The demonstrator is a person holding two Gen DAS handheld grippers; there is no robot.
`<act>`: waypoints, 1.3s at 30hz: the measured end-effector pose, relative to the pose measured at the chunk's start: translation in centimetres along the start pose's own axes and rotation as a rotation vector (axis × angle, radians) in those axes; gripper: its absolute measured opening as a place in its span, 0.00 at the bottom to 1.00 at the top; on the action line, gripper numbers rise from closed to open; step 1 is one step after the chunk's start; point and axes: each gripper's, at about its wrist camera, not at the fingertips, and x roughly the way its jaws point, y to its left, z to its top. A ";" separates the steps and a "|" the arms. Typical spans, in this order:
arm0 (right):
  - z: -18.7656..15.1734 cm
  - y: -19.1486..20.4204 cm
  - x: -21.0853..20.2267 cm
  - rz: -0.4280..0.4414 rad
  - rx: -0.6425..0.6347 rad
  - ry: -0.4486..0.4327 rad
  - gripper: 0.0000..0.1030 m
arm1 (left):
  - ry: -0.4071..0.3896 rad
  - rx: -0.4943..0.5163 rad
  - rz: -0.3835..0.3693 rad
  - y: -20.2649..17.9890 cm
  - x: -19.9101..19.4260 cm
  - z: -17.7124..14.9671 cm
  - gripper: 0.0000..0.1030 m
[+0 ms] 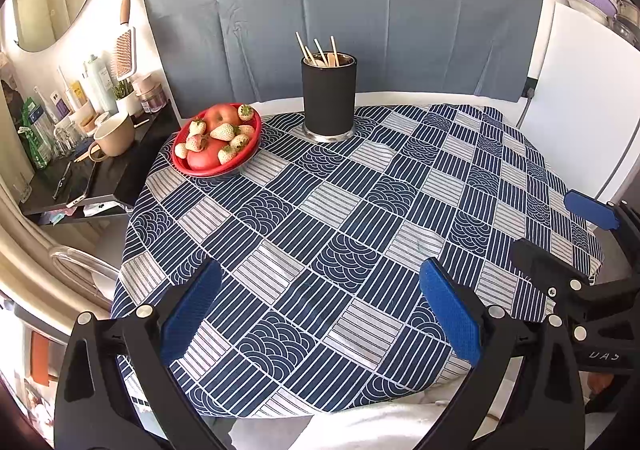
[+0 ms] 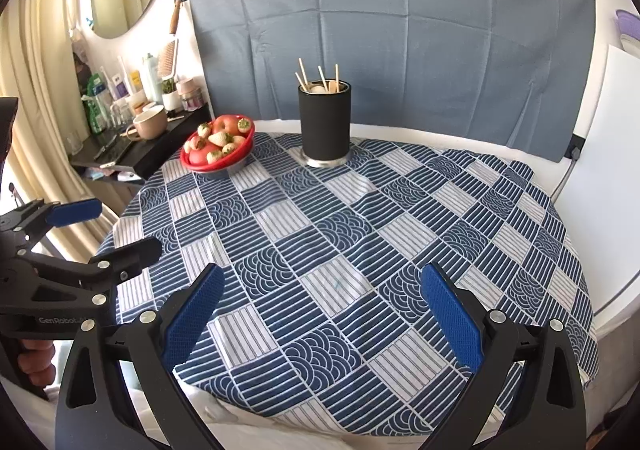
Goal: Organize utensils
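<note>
Left gripper and right gripper jaws wide, black holder with chopsticks, strawberries in red bowl

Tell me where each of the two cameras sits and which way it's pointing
Left wrist: sits on the left gripper at the near table edge, faces across the tablecloth toward the holder and bowl; own open fingers show, with the right gripper at right.
Right wrist: sits on the right gripper, faces the same way; own open fingers show, plus the left gripper and a hand at left.
Shared: tablecloth, holder, bowl, each other's gripper.
</note>
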 end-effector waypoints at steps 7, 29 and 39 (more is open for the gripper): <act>-0.1 -0.2 0.2 -0.004 0.012 0.006 0.92 | 0.000 0.008 0.004 -0.1 0.2 0.1 0.94; 0.4 -0.4 0.3 -0.014 0.013 0.006 0.92 | 0.004 -0.009 0.010 0.3 0.3 0.0 0.94; 0.2 -0.6 0.3 -0.012 0.026 -0.001 0.92 | -0.001 -0.012 -0.033 0.4 0.1 0.2 0.94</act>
